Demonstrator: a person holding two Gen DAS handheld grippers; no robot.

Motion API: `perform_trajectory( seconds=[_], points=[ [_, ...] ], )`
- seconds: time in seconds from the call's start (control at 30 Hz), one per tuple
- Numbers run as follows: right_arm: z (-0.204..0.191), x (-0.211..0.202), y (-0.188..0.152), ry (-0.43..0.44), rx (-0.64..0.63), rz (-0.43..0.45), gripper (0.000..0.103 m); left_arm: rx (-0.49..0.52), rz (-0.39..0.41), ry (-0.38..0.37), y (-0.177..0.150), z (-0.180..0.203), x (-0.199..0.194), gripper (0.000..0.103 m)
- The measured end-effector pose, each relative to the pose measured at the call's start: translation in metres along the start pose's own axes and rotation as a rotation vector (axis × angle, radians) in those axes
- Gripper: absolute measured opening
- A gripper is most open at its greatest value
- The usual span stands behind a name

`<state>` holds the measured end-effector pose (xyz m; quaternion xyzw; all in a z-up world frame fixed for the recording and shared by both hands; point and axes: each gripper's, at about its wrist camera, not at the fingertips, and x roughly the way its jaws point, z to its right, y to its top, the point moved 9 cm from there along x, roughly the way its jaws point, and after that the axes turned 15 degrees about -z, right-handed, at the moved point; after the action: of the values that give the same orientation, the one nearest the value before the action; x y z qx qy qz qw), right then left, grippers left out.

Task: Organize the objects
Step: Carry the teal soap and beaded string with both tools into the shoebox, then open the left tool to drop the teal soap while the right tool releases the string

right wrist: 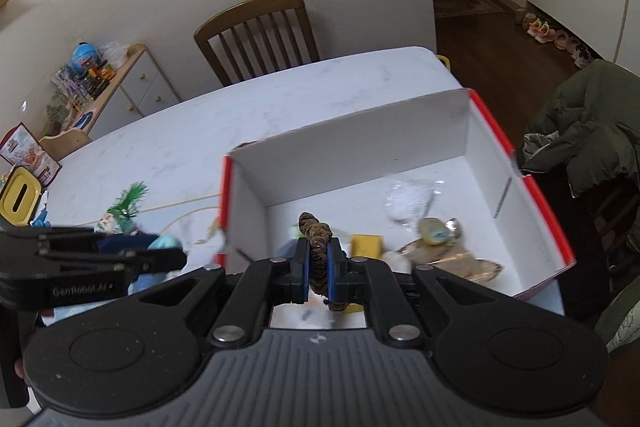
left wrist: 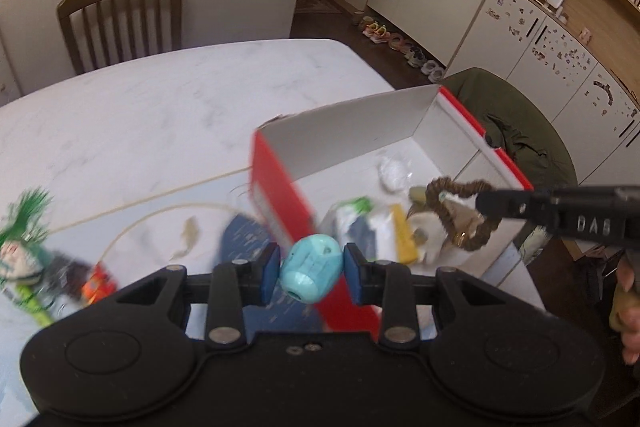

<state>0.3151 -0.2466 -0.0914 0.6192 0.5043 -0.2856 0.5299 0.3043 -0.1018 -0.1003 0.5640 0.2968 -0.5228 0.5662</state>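
Note:
My left gripper (left wrist: 311,273) is shut on a turquoise bead-like ball (left wrist: 311,274), held just above the near left corner of the red-and-white box (left wrist: 280,195). My right gripper (right wrist: 318,265) is shut on a brown braided ring (right wrist: 318,243), hanging over the box's (right wrist: 360,151) near end. In the left wrist view that ring (left wrist: 460,215) dangles from the right gripper's tip over the box interior. Inside lie a yellow block (right wrist: 366,245), a clear plastic bag (right wrist: 406,201), a gold-wrapped item (right wrist: 448,255) and a green-white packet (left wrist: 352,215).
On the white marble table (left wrist: 160,107), left of the box, lie a green-haired toy (left wrist: 24,239), an orange item (left wrist: 98,285), a blue card (left wrist: 248,239) and a thin cord (left wrist: 160,215). A wooden chair (right wrist: 260,31) stands behind; a green jacket (right wrist: 592,123) hangs on the right.

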Motion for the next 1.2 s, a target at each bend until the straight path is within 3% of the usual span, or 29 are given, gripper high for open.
perform_trajectory(
  seconds=[0.3,0.53,1.2],
  points=[
    [0.046,0.028,0.004,-0.028,0.008,-0.041,0.008,0.009,-0.010,0.027,0.051,0.035,0.047,0.033],
    [0.059,0.045,0.005,-0.052,-0.039,-0.056,0.008,0.075,-0.010,0.074,0.073,0.059,0.084,0.033],
    [0.069,0.070,-0.003,0.031,-0.068,-0.151,0.008,0.077,-0.223,0.160,0.092,0.059,0.172,0.033]
  ],
)
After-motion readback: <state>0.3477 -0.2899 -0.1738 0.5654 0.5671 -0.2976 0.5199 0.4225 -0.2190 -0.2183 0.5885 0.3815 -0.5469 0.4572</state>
